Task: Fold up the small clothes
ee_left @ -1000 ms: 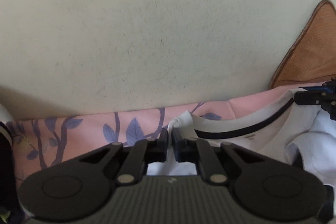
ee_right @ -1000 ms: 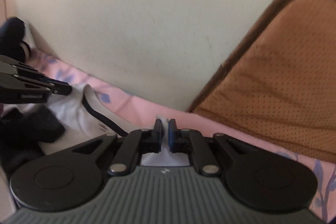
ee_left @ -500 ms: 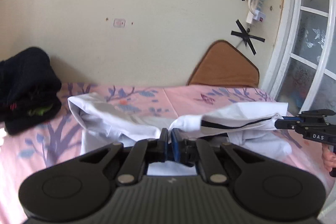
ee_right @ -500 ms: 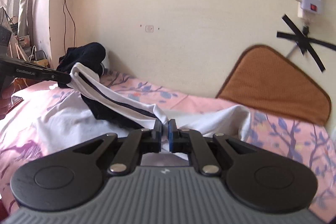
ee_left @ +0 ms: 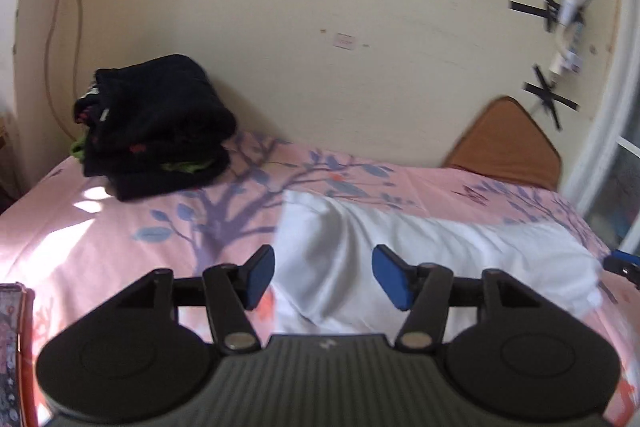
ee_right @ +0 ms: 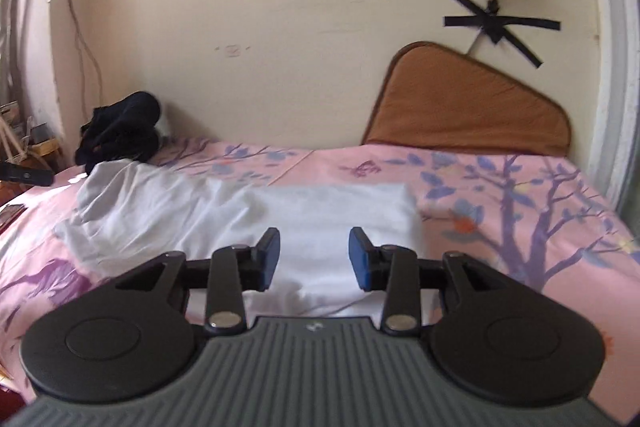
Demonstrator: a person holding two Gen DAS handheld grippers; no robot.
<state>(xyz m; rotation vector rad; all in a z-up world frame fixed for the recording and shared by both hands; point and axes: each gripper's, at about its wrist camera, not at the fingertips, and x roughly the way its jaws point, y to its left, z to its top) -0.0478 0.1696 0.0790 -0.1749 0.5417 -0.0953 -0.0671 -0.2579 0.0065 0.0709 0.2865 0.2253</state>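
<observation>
Now both my claws stand wide, with nothing between their blue pads. My left gripper (ee_left: 323,277) hovers above the near left part of the white cloth garment (ee_left: 420,251), which lies spread across the pink bedsheet printed with purple trees and blue leaves (ee_left: 140,227); its far right end is rumpled and blurred. My right gripper (ee_right: 314,259) hangs over the near right part of the same garment (ee_right: 320,211), where the cloth looks flat with a fairly straight right edge, while its left side bunches up in folds toward the far corner. At the far left of the bed, against the cream wall (ee_left: 280,7), sits a stack of folded black clothes (ee_left: 152,127), well apart from the white garment. A brown padded cushion with a darker border (ee_right: 468,103) leans against the wall at the far right of the bed.
</observation>
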